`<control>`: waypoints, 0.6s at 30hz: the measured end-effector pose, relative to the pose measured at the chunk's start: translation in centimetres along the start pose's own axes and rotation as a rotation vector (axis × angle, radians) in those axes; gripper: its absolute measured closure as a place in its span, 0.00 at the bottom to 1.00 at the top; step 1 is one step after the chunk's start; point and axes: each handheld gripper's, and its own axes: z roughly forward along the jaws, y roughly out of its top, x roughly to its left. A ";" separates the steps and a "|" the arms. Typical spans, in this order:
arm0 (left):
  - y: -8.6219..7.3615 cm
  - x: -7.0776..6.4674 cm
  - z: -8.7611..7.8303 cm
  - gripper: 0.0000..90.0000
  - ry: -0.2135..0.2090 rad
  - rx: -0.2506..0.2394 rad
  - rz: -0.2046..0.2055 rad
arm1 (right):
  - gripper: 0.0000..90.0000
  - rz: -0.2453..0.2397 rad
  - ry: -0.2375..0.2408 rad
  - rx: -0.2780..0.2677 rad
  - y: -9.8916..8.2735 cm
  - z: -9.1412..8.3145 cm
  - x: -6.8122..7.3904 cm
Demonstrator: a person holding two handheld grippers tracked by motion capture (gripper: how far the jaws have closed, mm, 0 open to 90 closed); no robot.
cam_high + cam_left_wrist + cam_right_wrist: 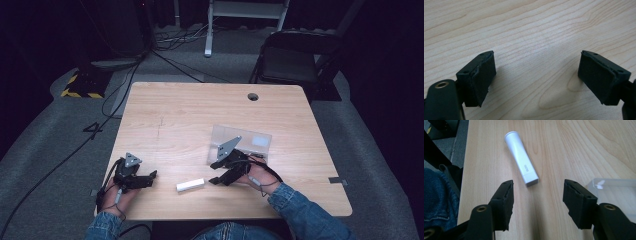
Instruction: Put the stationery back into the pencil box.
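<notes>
Person seated at the near edge of the wooden table (190, 115), both forearms in denim sleeves entering from below. Left hand (116, 196) rests on the table near the front left corner, holding the left gripper (147, 177) low and pointing rightward; in the left gripper view its jaws stand wide apart over bare wood, nothing between them. Right hand (257, 175) lies right of centre, wrist angled inward, right gripper (216, 172) aimed left toward the white tube (190, 185). Right gripper's jaws are spread wide, empty; in the right gripper view the white tube (522, 158) lies flat just ahead of the jaw tips, not touching. A clear plastic box (250, 142) sits just behind the right gripper.
</notes>
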 end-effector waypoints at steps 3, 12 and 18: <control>0.0 0.0 0.0 0.17 -0.001 0.002 0.000 | 0.47 -0.013 0.001 0.007 0.4 0.6 0.3; 0.0 0.0 0.0 0.17 -0.001 0.002 0.001 | 0.49 -0.044 -0.023 0.033 1.2 2.2 1.1; 0.0 0.0 0.0 0.17 -0.001 0.002 0.001 | 0.51 -0.062 -0.014 0.048 1.4 3.0 1.4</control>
